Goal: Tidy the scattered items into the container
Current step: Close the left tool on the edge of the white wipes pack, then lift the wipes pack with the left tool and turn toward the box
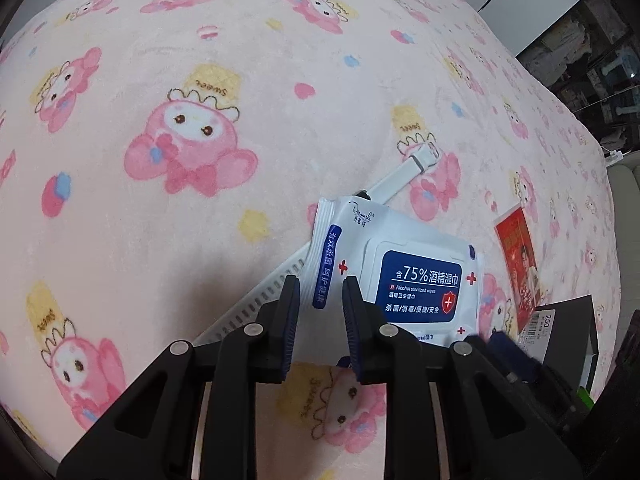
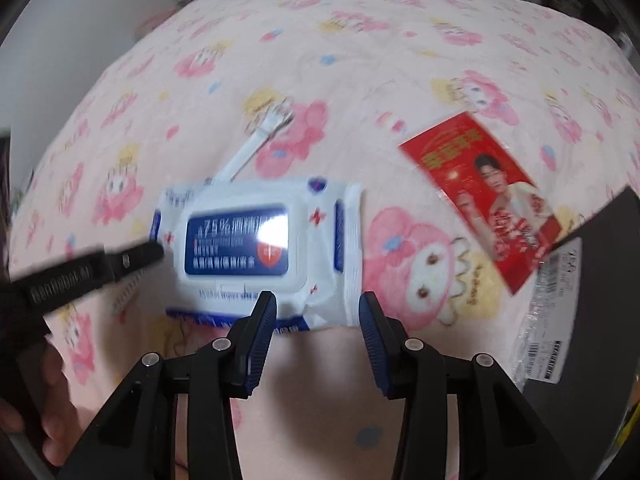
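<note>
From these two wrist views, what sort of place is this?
Probably a home bedroom: a soft pink cartoon-print blanket covers the whole surface, like a bed. Wet wipes pack and a red card lie on it; cluttered shelves behind.

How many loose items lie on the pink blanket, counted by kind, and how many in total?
Pack of alcohol wipes: 1
White strap with a buckle: 1
Red photo card: 1
White slotted piece, partly under the pack: 1
Total: 4
The dark box at the right edge is not counted.
</note>
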The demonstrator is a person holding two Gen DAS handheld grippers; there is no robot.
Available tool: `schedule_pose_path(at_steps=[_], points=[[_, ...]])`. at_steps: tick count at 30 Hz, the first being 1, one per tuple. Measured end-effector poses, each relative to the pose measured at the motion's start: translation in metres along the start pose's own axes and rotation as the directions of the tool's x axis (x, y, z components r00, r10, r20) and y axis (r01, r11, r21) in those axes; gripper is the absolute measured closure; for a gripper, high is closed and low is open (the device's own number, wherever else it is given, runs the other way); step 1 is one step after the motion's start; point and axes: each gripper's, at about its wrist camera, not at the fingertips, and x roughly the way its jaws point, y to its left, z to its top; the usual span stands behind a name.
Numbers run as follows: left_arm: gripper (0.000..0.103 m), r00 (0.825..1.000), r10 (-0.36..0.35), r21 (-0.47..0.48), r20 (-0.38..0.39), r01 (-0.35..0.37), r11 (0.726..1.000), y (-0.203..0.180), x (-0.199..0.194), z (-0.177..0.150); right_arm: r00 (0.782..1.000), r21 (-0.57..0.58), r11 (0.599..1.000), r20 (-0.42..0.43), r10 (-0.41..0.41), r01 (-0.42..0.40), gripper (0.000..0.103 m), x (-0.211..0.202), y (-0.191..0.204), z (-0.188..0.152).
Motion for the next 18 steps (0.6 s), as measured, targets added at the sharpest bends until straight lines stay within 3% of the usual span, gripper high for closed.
schedule_pose_path(at_steps=[6,8,12,16,18], points=[[0.078,1.000,0.007,-0.006,-0.021,-0.007,1.000,-0.003,0.014,0.003,0.999,0.042,0.998,0.011,-0.045,0.045,0.049,0.023,-0.013,0.016],[0.077,1.000,0.013,0.007,-0.022,-0.012,1.000,-0.009,0.022,0.005,1.000,0.065,0.998,0.005,-0.013,0.013,0.049,0.036,-0.017,0.015],[0.078,0.999,0.020,0.029,-0.025,-0.019,0.999,-0.014,0.022,0.004,0.991,0.093,0.987,-0.006,0.132,-0.131,0.050,0.039,-0.017,0.009],[0.078,0.999,0.013,0.043,-0.035,-0.012,0.999,-0.018,0.019,0.000,0.994,0.058,0.992,-0.013,0.109,-0.108,0.054,0.029,-0.007,-0.005],[0.078,0.998,-0.028,0.043,-0.053,0.030,0.999,-0.019,0.017,-0.002,0.992,0.068,0.990,-0.019,0.123,-0.121,0.056,0.022,-0.006,-0.013]])
